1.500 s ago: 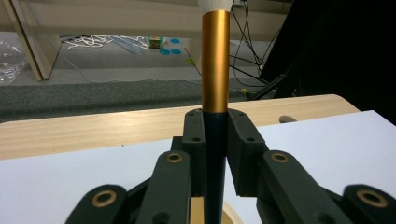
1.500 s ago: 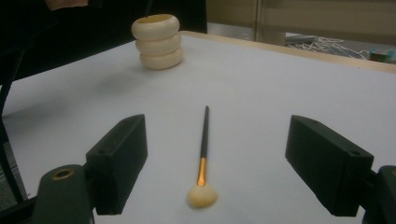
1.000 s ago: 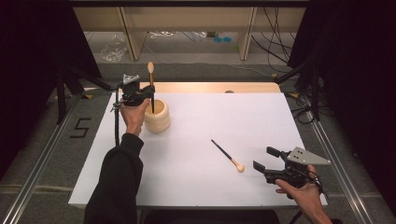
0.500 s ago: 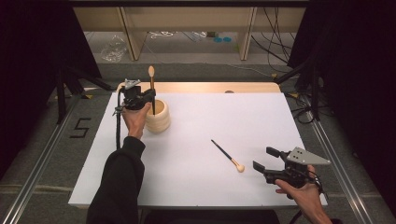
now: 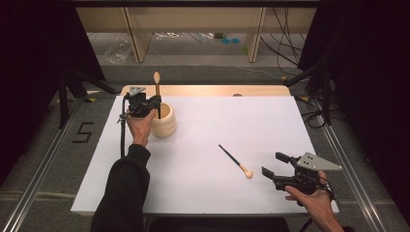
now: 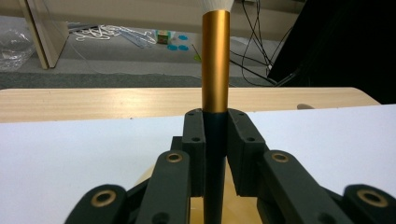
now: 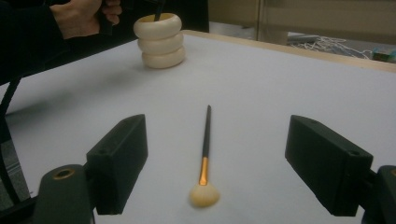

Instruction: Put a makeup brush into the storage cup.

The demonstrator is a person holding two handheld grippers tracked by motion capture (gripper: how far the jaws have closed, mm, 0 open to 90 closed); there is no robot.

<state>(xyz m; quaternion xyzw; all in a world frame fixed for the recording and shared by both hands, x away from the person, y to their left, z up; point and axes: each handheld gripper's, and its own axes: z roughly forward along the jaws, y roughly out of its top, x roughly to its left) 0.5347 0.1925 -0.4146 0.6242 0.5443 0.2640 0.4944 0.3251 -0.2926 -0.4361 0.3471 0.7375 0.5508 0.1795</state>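
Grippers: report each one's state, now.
Left gripper: shut on the upright brush over the holder.
Right gripper: open, holding nothing.

makeup brush (image 7: 205,149) flat on white mat (image 7: 280,93), between wide-apart right gripper (image 7: 233,168) jaws, ribbed cream holder (image 7: 159,41) well beyond it, hand (image 7: 84,16) beside holder

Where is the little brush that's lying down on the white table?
In the high view, the black-handled makeup brush lies flat right of centre on the white table, just ahead of the open right gripper.
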